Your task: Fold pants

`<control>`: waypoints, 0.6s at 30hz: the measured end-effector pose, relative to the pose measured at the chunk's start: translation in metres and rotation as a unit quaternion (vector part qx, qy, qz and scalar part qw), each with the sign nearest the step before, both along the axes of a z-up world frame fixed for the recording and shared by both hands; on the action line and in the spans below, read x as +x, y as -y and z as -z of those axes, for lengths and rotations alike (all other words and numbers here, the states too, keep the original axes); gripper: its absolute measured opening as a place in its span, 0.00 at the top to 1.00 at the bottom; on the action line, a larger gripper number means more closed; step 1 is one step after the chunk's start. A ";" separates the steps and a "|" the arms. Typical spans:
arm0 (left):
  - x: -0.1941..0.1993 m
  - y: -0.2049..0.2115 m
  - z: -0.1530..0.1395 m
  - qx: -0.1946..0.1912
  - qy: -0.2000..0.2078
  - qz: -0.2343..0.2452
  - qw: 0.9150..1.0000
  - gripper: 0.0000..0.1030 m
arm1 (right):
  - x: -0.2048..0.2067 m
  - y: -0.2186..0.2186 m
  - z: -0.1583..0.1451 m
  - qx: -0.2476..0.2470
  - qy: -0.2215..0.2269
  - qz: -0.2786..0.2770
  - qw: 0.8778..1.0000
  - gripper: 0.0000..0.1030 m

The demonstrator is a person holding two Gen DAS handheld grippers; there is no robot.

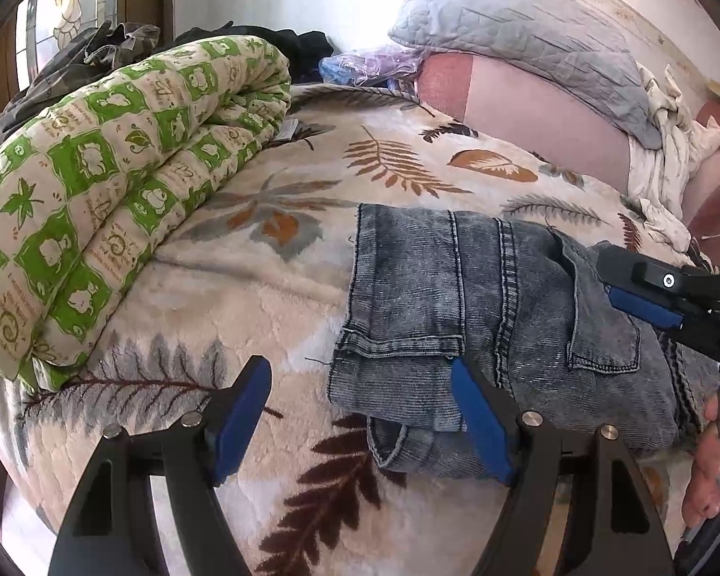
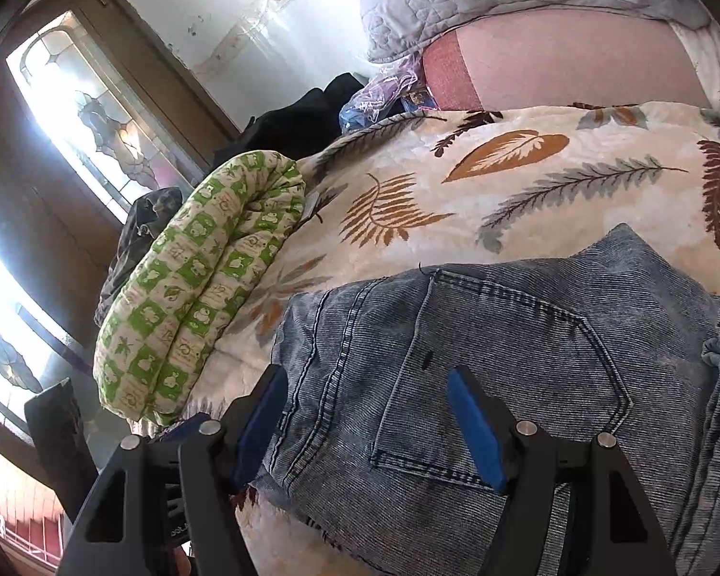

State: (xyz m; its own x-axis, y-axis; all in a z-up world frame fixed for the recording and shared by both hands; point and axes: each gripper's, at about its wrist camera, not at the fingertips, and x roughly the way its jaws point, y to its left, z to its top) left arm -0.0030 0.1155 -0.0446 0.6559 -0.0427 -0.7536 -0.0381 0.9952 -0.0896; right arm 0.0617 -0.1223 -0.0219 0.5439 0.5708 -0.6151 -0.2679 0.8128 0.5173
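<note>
Faded blue denim pants point(image 1: 494, 307) lie folded into a compact stack on the leaf-print blanket point(image 1: 273, 297), hems toward the left. My left gripper point(image 1: 360, 408) is open at the stack's near left corner, its right pad point(image 1: 480, 427) against the denim edge, holding nothing. My right gripper point(image 2: 365, 417) is open just above the pants point(image 2: 480, 336), over the back pocket point(image 2: 504, 374). It also shows in the left wrist view point(image 1: 667, 297) at the stack's right side.
A rolled green-and-cream quilt point(image 1: 101, 201) lies on the left of the bed. A grey pillow point(image 1: 528, 33) and a pink one point(image 1: 528, 105) sit at the head. Dark clothes point(image 1: 273, 43) pile at the back, by a stained-glass door point(image 2: 96, 110).
</note>
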 end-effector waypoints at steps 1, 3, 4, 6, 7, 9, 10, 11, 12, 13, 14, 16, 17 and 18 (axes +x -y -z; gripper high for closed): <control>0.000 0.000 0.000 0.001 -0.001 0.000 1.000 0.24 | 0.000 0.001 0.000 0.000 0.000 0.000 1.000 0.29; 0.000 -0.001 0.001 -0.004 -0.004 0.001 1.000 0.24 | 0.000 0.001 0.000 0.000 0.000 0.000 1.000 0.30; 0.001 -0.003 0.001 -0.009 -0.006 0.002 1.000 0.24 | 0.000 0.001 0.000 0.000 0.000 0.000 1.000 0.29; 0.001 -0.008 0.001 -0.019 -0.009 0.001 1.000 0.24 | 0.000 0.001 0.000 -0.002 -0.001 0.000 1.000 0.29; 0.000 -0.011 0.000 -0.024 -0.010 -0.001 1.000 0.24 | 0.000 0.001 0.000 -0.003 -0.001 0.000 1.000 0.29; -0.003 -0.024 -0.003 -0.042 -0.004 -0.008 0.999 0.24 | 0.000 0.001 0.001 -0.007 -0.001 0.001 1.000 0.29; -0.004 -0.028 -0.004 -0.049 0.000 -0.013 0.999 0.24 | 0.000 0.001 0.001 -0.008 -0.001 0.002 1.000 0.29; -0.006 -0.033 -0.005 -0.052 0.003 -0.019 0.998 0.24 | 0.001 0.001 0.001 -0.007 -0.001 0.002 1.000 0.29; -0.007 -0.038 -0.005 -0.052 0.003 -0.025 0.998 0.24 | 0.001 0.001 0.001 -0.006 -0.001 0.003 1.000 0.30; -0.007 -0.041 -0.004 -0.053 0.001 -0.028 0.998 0.24 | 0.002 0.000 0.002 -0.006 -0.001 0.003 1.000 0.29; -0.007 -0.043 -0.003 -0.055 -0.001 -0.030 0.998 0.24 | 0.002 0.000 0.002 -0.007 -0.001 0.003 1.000 0.30; -0.008 -0.045 0.000 -0.063 -0.007 -0.027 0.998 0.24 | 0.004 -0.002 0.004 -0.008 -0.004 0.001 1.000 0.29; -0.008 -0.046 0.000 -0.068 -0.006 -0.024 0.997 0.24 | 0.004 -0.002 0.004 -0.010 -0.005 0.001 1.000 0.29; -0.009 -0.046 -0.001 -0.073 -0.005 -0.020 0.997 0.24 | 0.004 -0.003 0.005 -0.011 -0.005 0.001 1.000 0.29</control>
State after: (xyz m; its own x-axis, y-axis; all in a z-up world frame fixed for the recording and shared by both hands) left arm -0.0118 0.1611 -0.0435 0.6521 -0.1259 -0.7476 -0.0800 0.9692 -0.2330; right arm 0.0655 -0.1197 -0.0267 0.5383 0.5560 -0.6334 -0.2610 0.8246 0.5020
